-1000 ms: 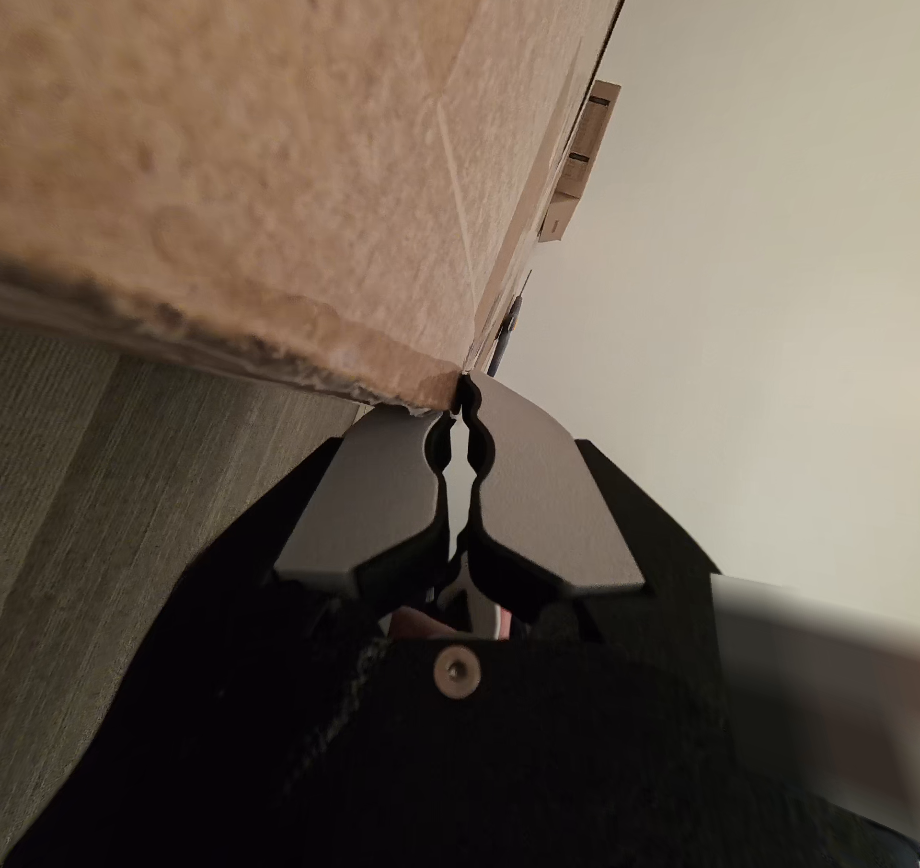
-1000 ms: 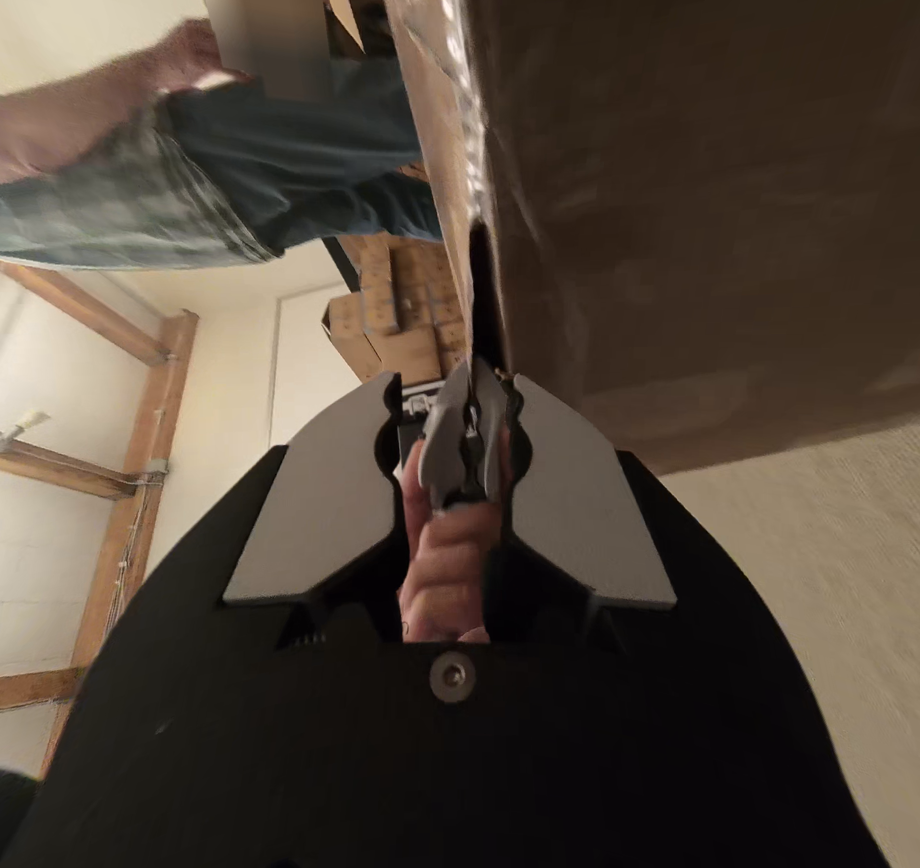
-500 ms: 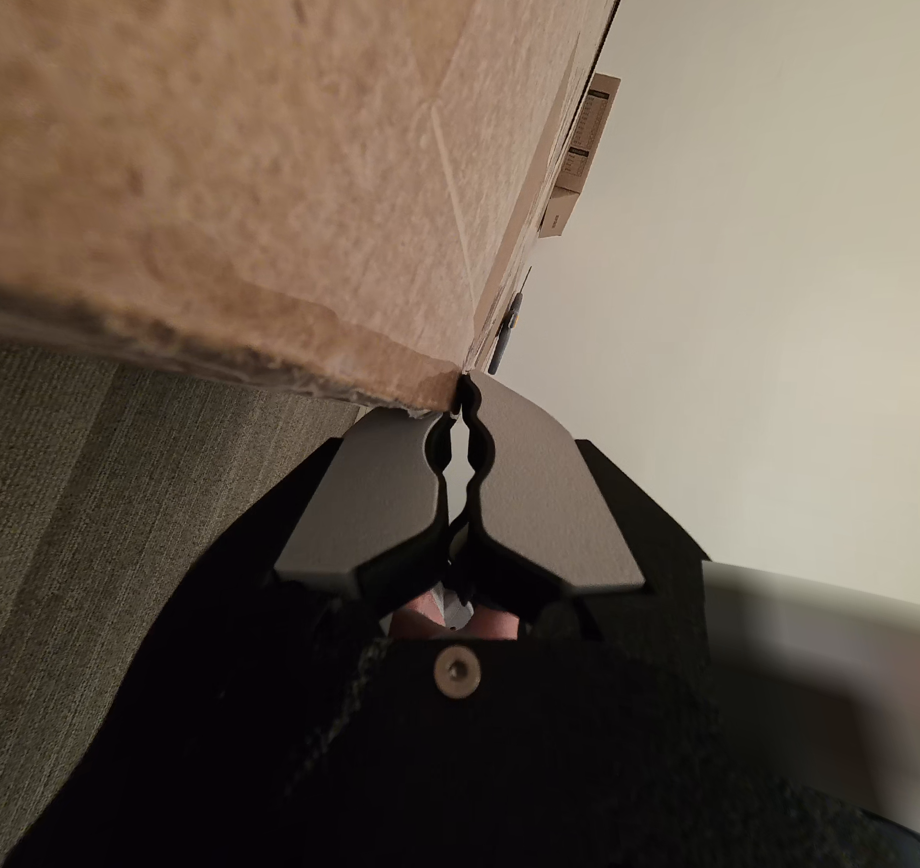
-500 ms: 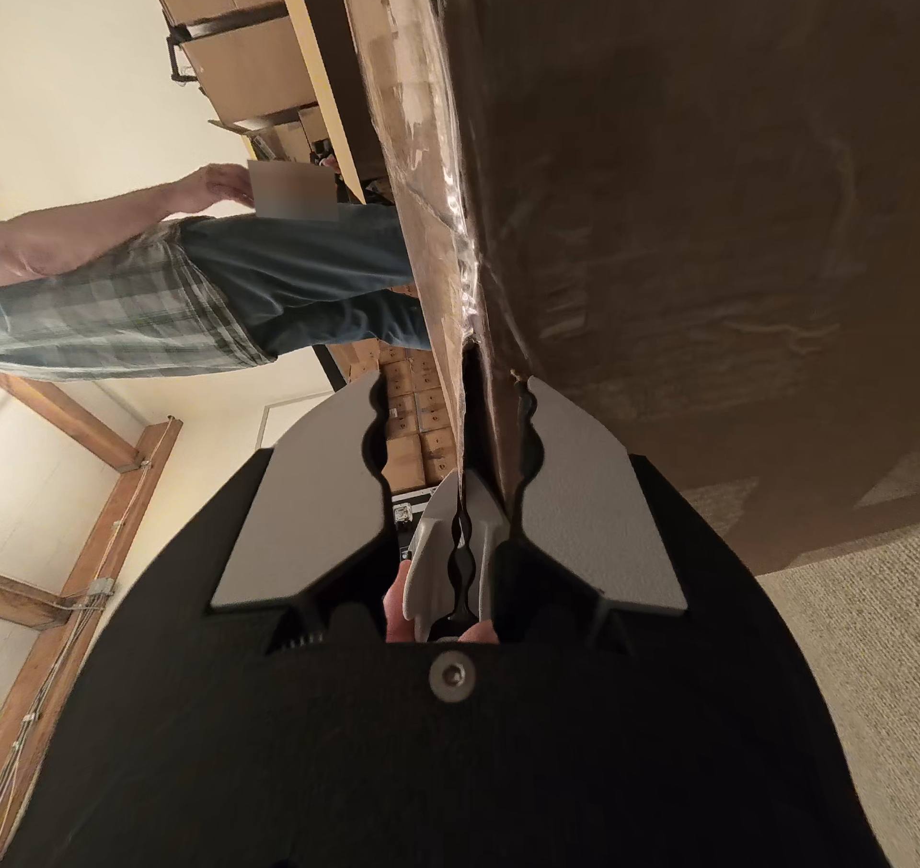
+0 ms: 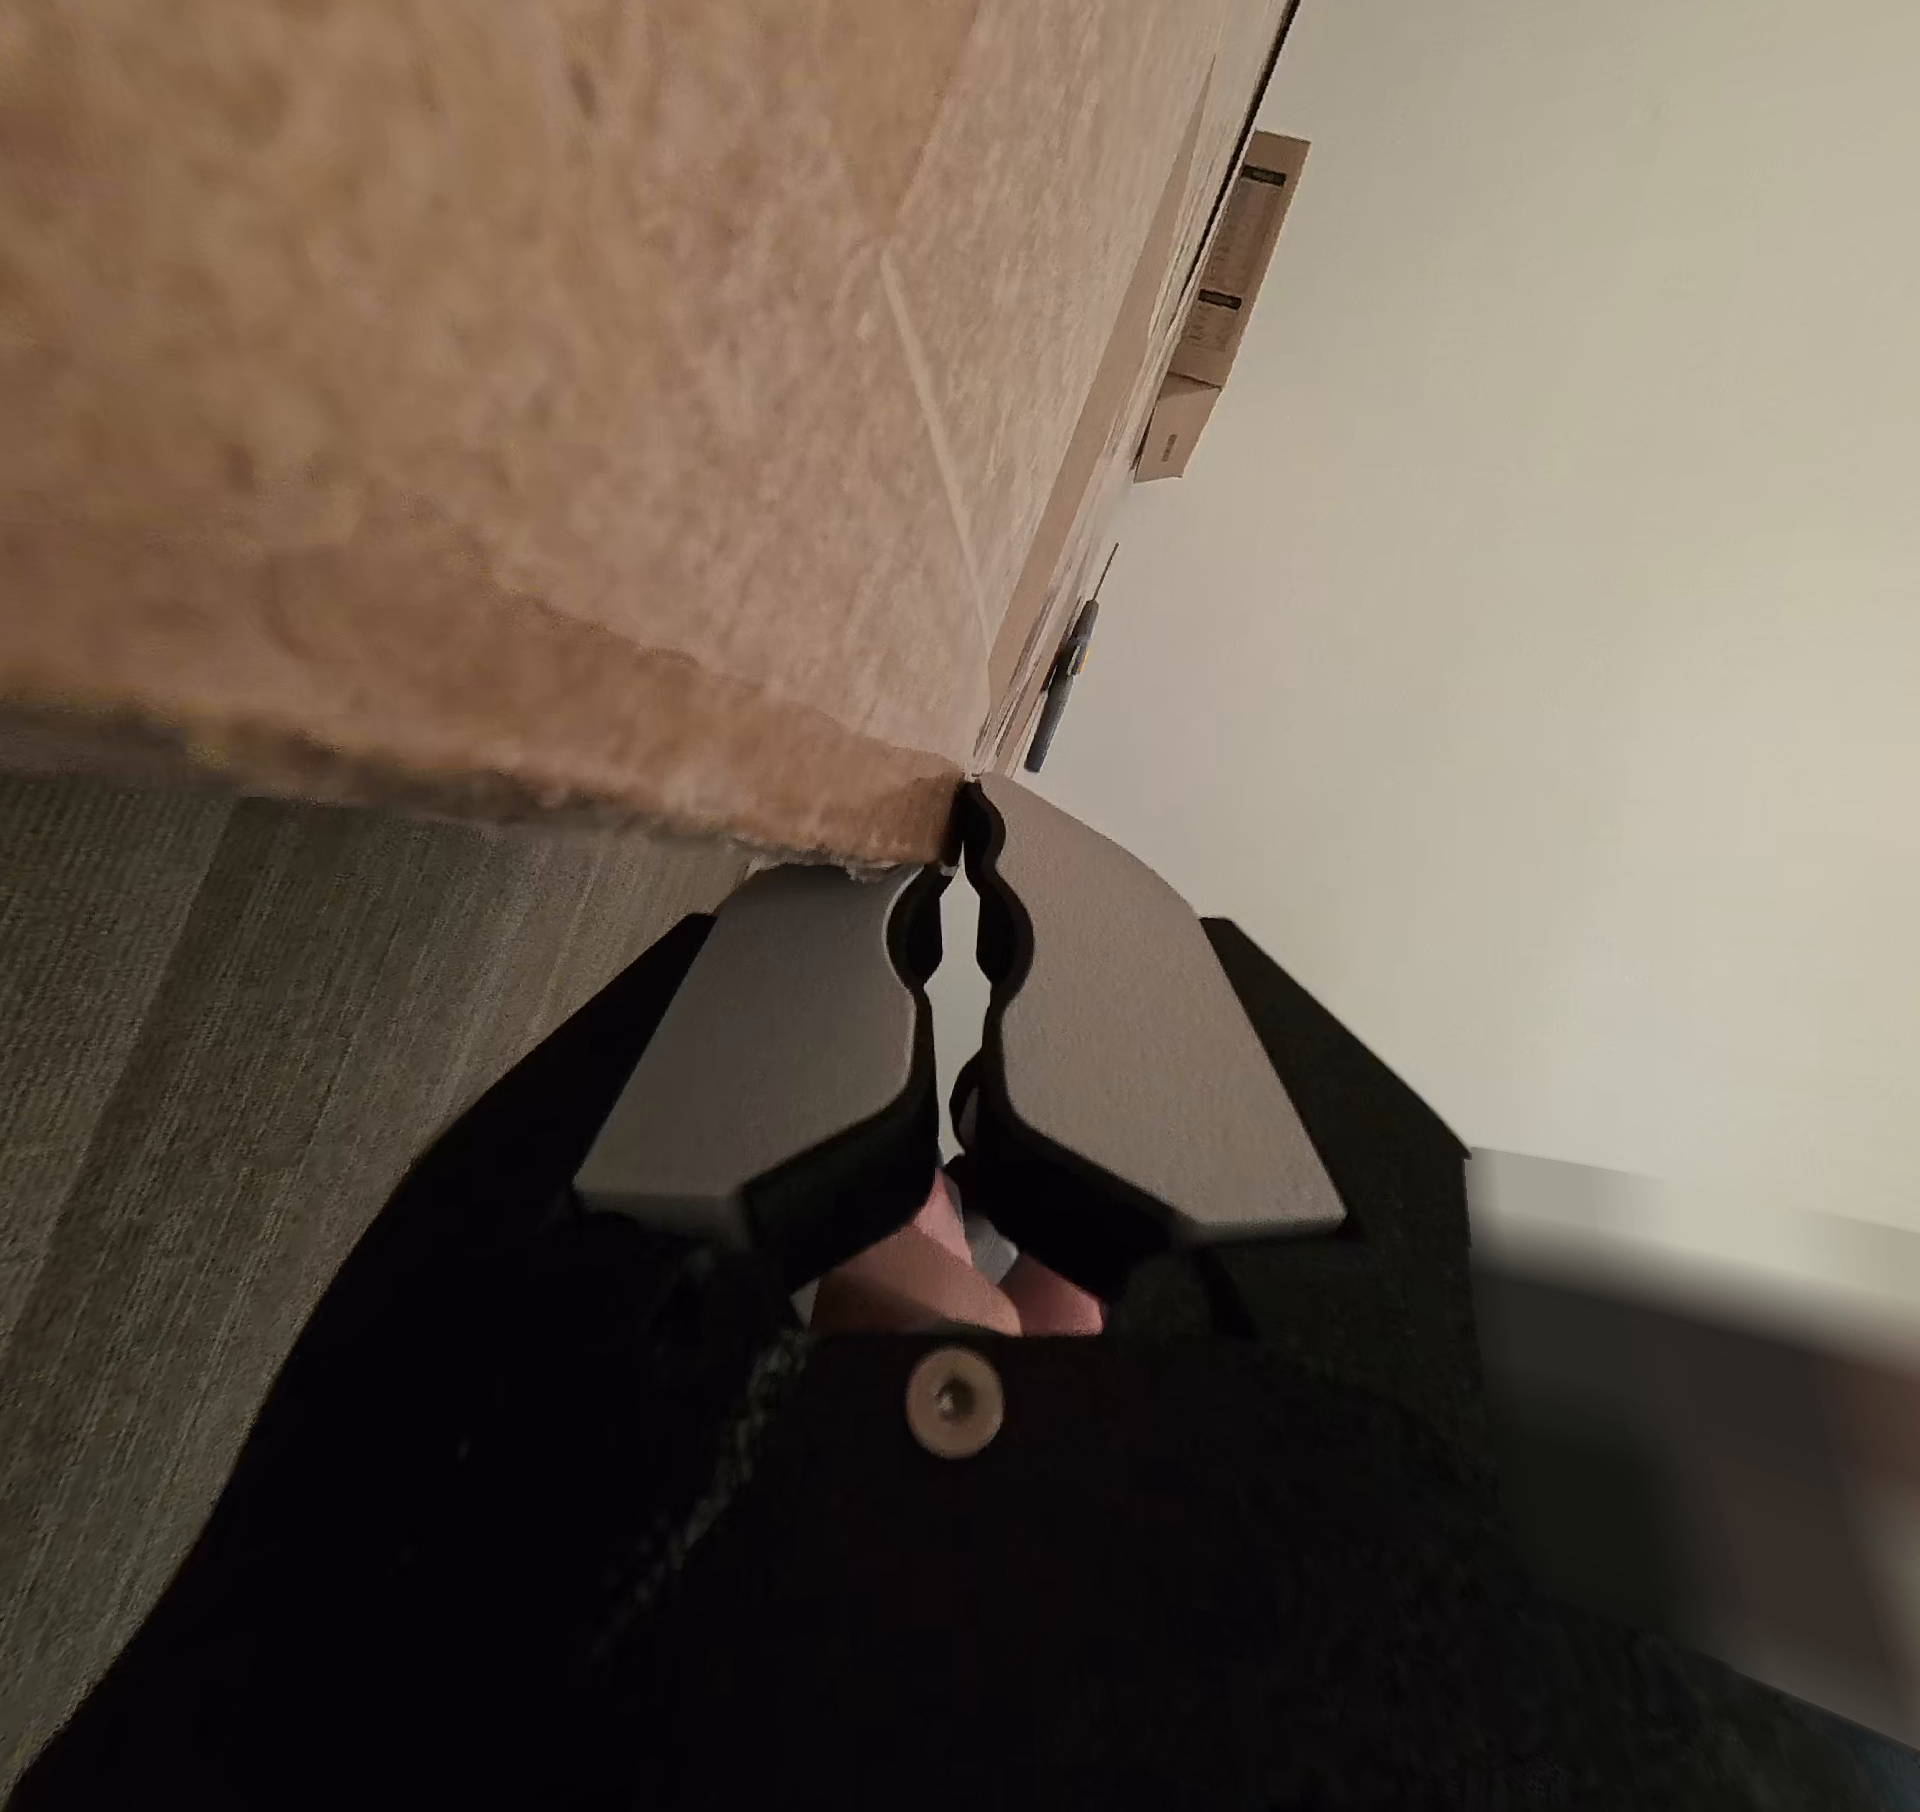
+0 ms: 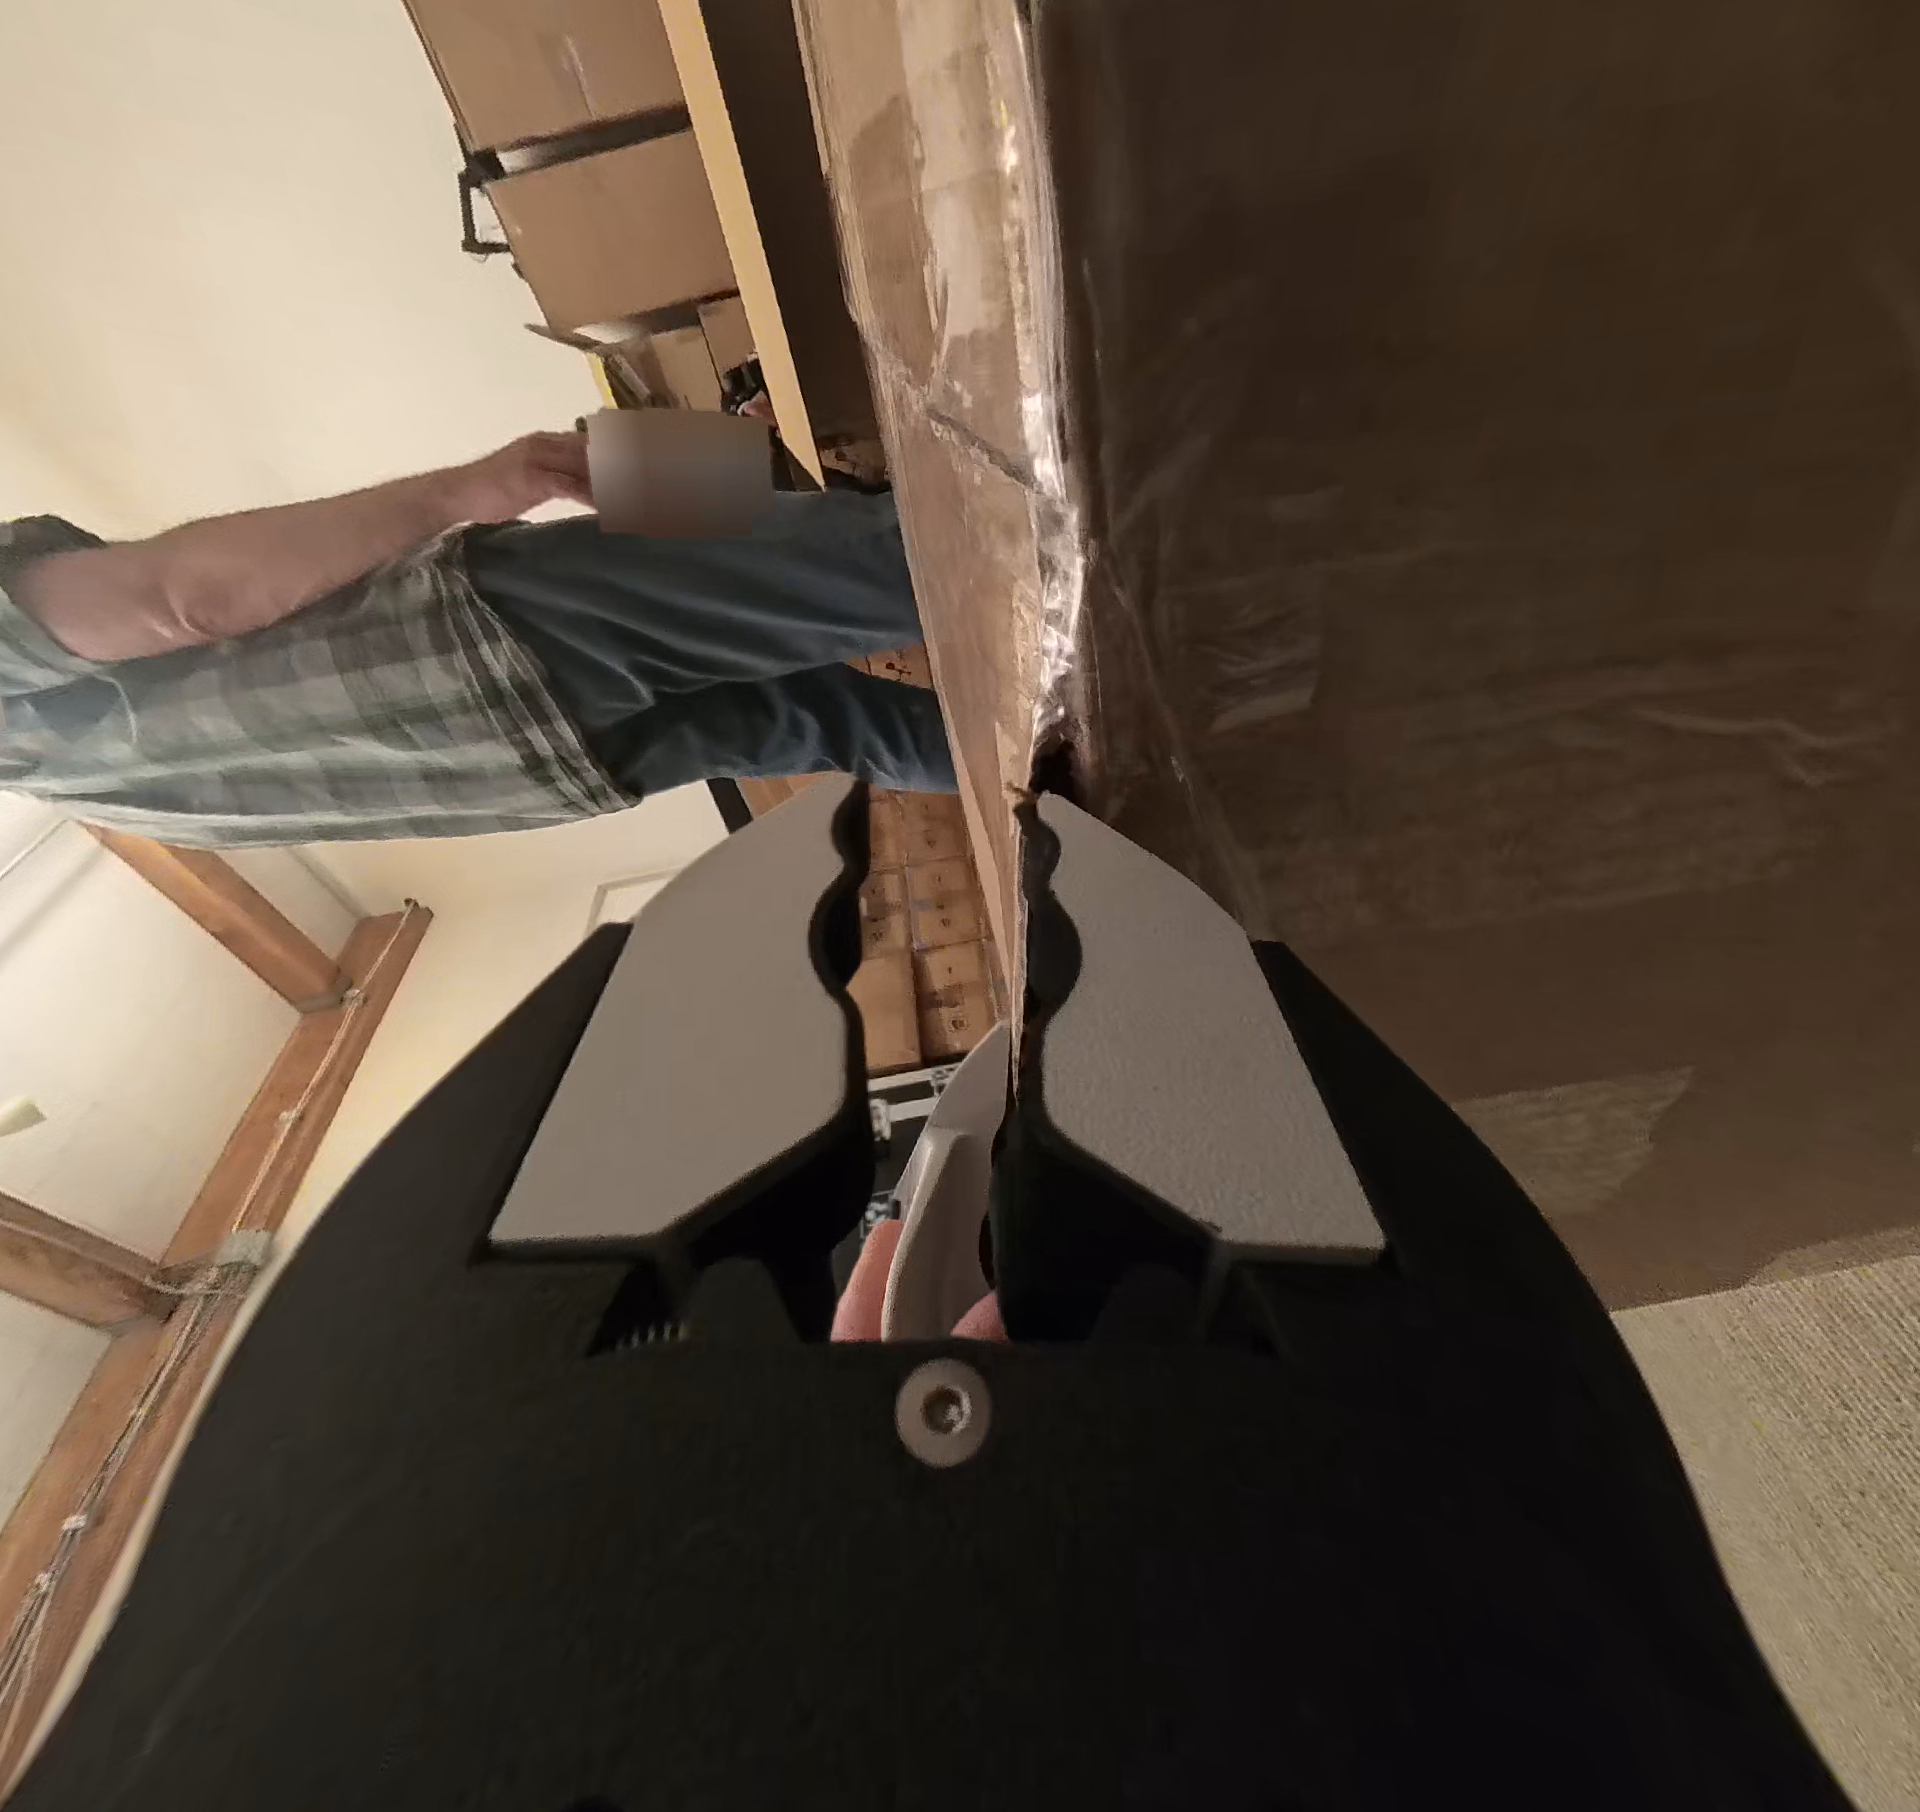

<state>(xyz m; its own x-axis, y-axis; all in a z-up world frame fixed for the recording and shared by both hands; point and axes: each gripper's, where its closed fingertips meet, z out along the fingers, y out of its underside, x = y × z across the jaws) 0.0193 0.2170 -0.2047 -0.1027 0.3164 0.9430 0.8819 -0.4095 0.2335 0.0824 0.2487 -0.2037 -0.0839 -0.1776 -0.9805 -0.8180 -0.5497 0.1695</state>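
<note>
Here the left tool (image 5: 966, 817) has its two fingers drawn together, tips meeting right at the lower corner of a big cardboard box (image 5: 520, 308). It looks clamped on the thin board edge there, though very little of the board sits between the tips. The box fills the upper left of the left wrist view, above the grey carpet (image 5: 156, 1035) and beside a plain wall (image 5: 1558, 515).

The right tool (image 6: 945, 806) stands open, its fingers astride another edge of the same box (image 6: 1455, 412). The board touches one finger and stands clear of the other. Shiny clear film (image 6: 1039, 412) covers the seam just above, and the board looks torn at that point. A person in a plaid shirt (image 6: 312, 682) stands beyond, near more stacked cartons (image 6: 582, 152).

The risk, as I judge it, is the box slipping. The left tool's bite is shallow on a frayed corner and the right tool is not clamped, so the soft board could tear or slide free. The slick film would give poor purchase too.
</note>
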